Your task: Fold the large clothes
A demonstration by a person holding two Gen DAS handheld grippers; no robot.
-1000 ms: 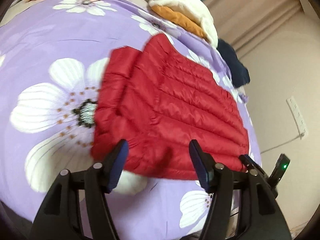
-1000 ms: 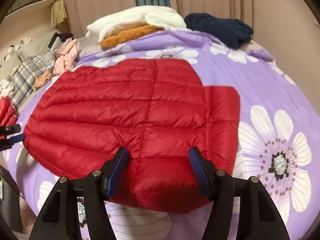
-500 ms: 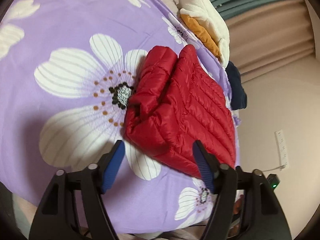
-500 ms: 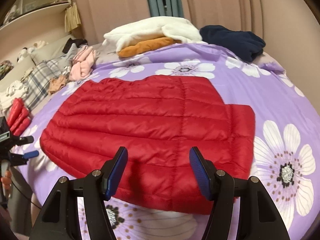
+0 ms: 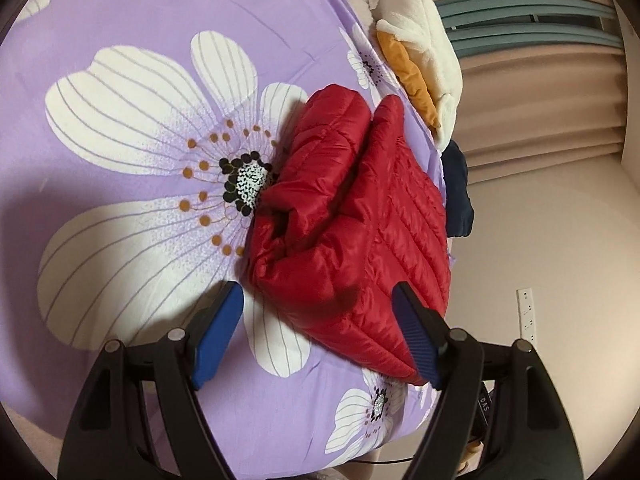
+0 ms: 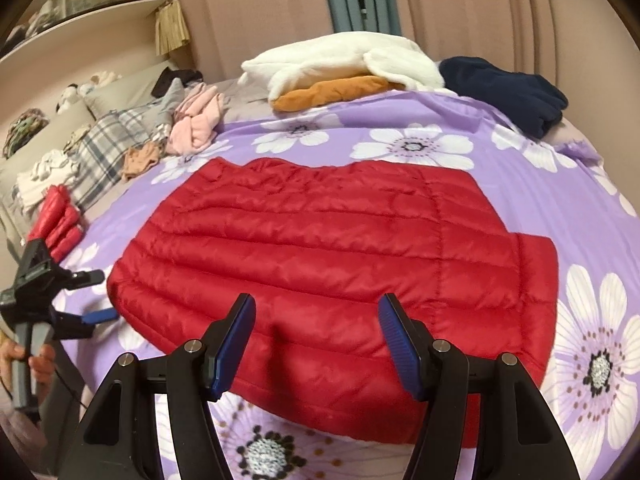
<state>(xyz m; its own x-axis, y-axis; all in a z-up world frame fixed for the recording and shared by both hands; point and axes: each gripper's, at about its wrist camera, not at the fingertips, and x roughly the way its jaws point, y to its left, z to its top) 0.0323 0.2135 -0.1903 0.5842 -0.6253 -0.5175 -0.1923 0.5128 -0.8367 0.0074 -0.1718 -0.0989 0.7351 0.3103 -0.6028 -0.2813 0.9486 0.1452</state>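
**Red jacket lies flat on the flowered bed, both grippers empty**

At the far left of the right wrist view we see the left gripper [image 6: 90, 298], held by a hand [image 6: 28, 360] at the bed edge; its fingers are spread apart and they hold nothing. Behind it, at the left side, lie a small red folded garment [image 6: 58, 222], a plaid cloth [image 6: 108, 142] and a pink garment [image 6: 196, 122].

In the middle the red quilted jacket [image 6: 332, 260] is spread flat on the purple flowered bedsheet [image 6: 540, 184], with one sleeve folded at its right end. Our right gripper [image 6: 316, 344] is just above the near edge of the jacket, fingers wide open and grasping nothing.

Far behind the jacket there is a white fleece [image 6: 340, 60] on top of an orange garment [image 6: 332, 92], and to the right of them a dark navy garment [image 6: 508, 84].

In the left wrist view the jacket [image 5: 360, 232] looks bunched at its near end, between the open fingers [image 5: 218, 336].
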